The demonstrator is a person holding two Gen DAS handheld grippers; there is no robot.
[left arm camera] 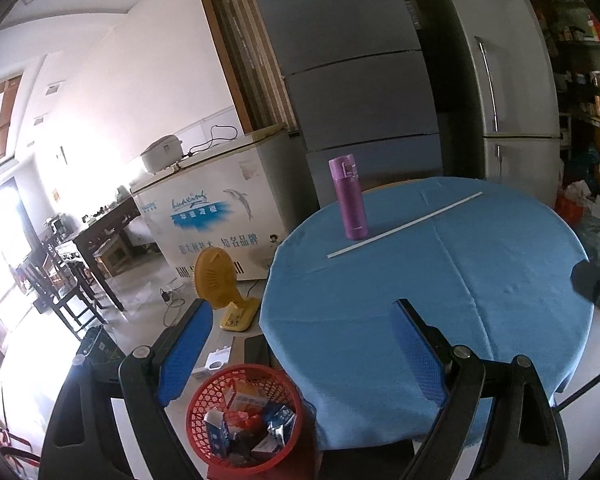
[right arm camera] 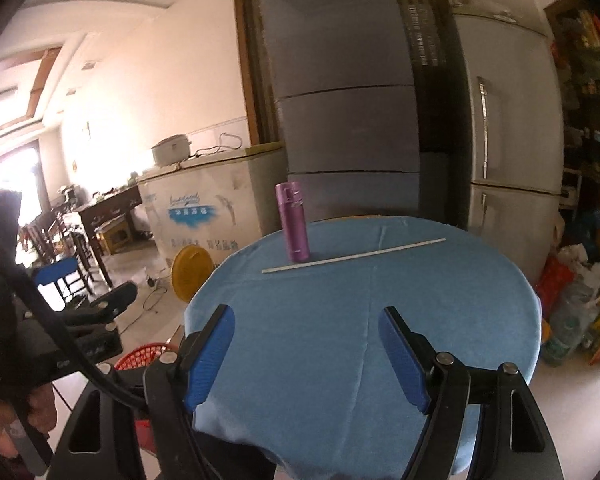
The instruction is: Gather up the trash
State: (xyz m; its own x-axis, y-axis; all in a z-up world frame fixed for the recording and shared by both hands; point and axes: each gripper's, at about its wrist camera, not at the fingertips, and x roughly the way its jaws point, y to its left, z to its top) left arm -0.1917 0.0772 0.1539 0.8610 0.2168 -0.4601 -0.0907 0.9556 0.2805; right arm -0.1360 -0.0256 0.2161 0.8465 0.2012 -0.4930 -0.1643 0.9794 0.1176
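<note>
Partly hidden behind the spread left hand-held gripper (left arm camera: 300, 344): red basket (left arm camera: 204, 404) of blurred wrappers; right hand-held gripper (right arm camera: 306, 332) likewise apart.

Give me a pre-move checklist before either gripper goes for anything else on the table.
1. Left gripper open, nothing held: ok.
2. Right gripper open, nothing held: ok.
3. Basket on the floor by the table, holding cartons and wrappers, room left: ok.
4. Trash left on the tablecloth: only a bottle and a white stick; whether the stick is trash: cannot tell.
5. Bottle upright, apart from the stick: ok.
</note>
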